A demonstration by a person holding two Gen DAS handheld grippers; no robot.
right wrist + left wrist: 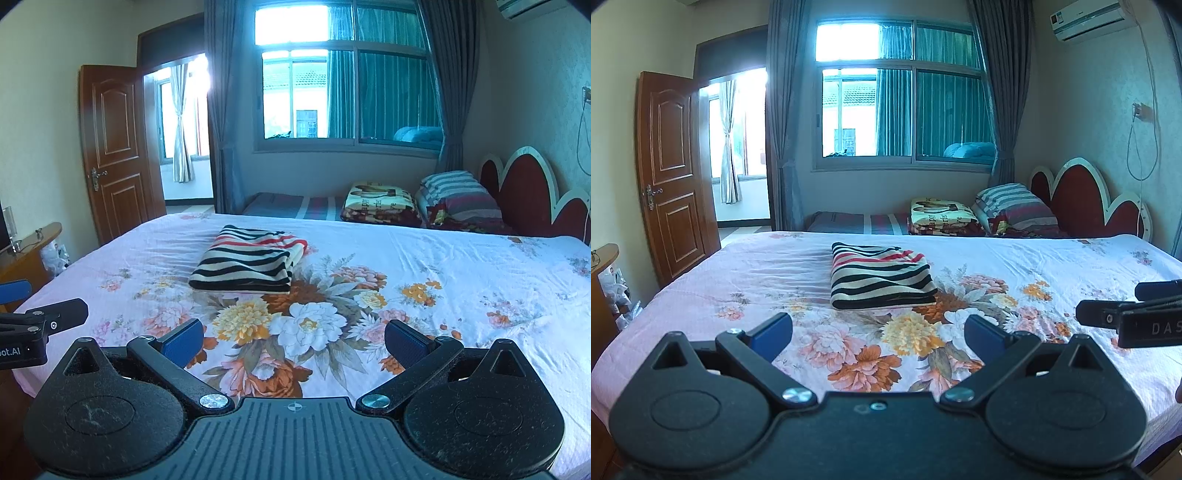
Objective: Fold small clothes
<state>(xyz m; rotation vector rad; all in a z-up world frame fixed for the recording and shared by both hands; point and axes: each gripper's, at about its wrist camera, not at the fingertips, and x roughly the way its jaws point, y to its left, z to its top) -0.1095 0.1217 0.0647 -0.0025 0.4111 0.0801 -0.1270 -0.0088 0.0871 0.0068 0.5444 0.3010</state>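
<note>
Left wrist, garment: the striped garment (pixel 882 277) lies folded in a compact stack on the floral bedsheet (pixel 1015 258), well ahead of you.
Left wrist, handling: expect it soft, light and floppy; layers may slide, so pinch a near corner through all of them.
Left wrist, tool: your left gripper (pixel 878 329) is spread wide, empty, hovering over the sheet.
Right wrist, garment: the stack sits ahead and left, its thick folded edge facing you.
Right wrist, tool: your right gripper (pixel 294 340) gapes wide too, holding nothing, clear of the cloth.
</note>
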